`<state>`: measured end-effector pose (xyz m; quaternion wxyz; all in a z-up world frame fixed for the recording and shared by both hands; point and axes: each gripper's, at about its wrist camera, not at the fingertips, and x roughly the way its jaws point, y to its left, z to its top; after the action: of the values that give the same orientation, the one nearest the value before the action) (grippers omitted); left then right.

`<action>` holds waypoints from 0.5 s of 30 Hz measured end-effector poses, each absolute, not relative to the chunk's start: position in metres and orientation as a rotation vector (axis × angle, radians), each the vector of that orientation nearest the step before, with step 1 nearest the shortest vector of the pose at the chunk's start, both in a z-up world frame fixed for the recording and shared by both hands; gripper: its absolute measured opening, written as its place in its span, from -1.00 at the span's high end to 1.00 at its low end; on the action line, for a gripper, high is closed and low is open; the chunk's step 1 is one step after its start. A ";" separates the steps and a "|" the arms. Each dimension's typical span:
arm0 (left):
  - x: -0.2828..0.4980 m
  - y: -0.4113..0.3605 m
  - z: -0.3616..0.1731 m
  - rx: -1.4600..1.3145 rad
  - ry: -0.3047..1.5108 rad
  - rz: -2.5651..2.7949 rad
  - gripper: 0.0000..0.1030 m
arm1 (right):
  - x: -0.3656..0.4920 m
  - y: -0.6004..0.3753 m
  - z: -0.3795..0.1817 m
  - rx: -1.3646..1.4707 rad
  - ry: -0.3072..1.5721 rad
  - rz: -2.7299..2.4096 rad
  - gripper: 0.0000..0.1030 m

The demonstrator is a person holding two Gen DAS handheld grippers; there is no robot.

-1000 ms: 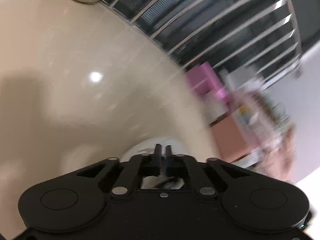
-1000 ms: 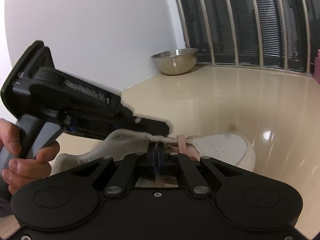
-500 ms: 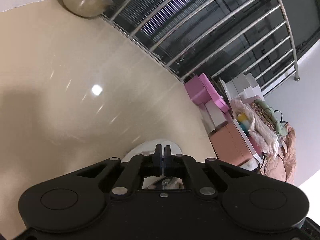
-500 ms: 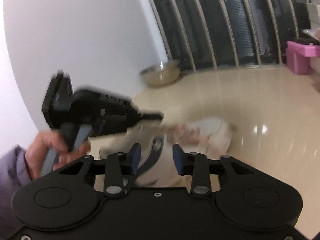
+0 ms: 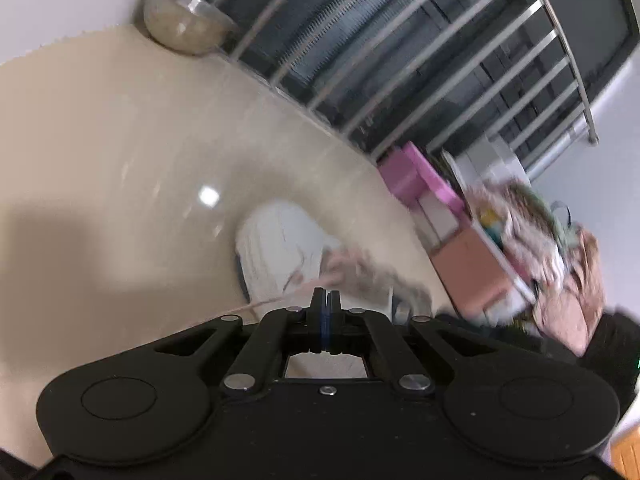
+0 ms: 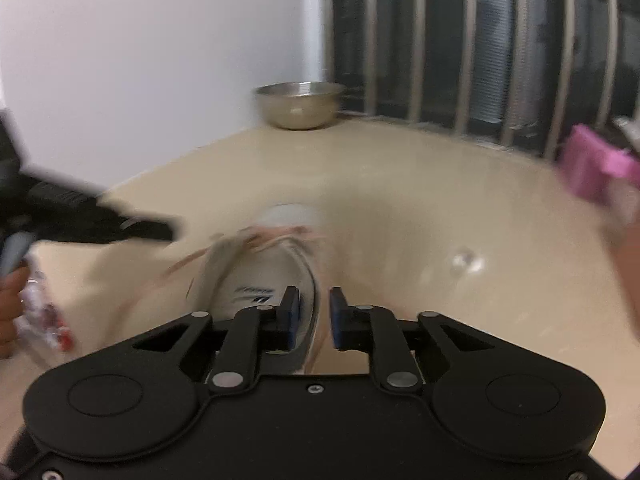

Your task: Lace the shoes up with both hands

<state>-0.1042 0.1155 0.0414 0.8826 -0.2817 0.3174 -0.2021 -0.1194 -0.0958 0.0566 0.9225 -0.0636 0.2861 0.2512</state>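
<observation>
Left hand-held gripper, lower centre of the left wrist view: its two black fingers with blue pads are pressed together, and a thin pink shoelace runs from the finger tips leftward and back toward the white low-top sneaker; the blur leaves it uncertain whether the lace is actually pinched between the pads. The sneaker lies at mid-frame on the glossy beige floor, toe pointing to the upper left.

Right hand-held gripper, lower centre of the right wrist view: its fingers stand clearly apart with nothing between them, poised above the heel opening of the same white sneaker, which lies at frame centre with its toe away from the camera. Loose pink lace trails from the eyelet area toward the left of the frame. At the left edge, the black body of the left hand-held gripper reaches toward the shoe, held by a person's hand.

Background, both views: a round stainless-steel bowl sits on the floor against the white wall, beside a barred metal railing. A pink box and a heap of assorted boxes and cloth occupy the right side of the left wrist view. Motion blur softens both pictures.
</observation>
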 end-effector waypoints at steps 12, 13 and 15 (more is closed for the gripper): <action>-0.075 0.076 0.060 -0.421 0.632 -0.497 0.46 | -0.158 -0.079 0.050 -0.135 0.496 0.655 0.37; -0.071 0.075 0.058 -0.424 0.654 -0.490 0.72 | -0.158 -0.077 0.050 -0.139 0.492 0.652 0.37; -0.069 0.073 0.052 -0.432 0.685 -0.495 0.76 | -0.158 -0.077 0.050 -0.135 0.490 0.654 0.38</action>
<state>-0.0695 0.0735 0.0524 0.8894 -0.2081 0.3299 -0.2384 -0.1576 -0.0769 0.0501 0.9156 -0.0654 0.2380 0.3176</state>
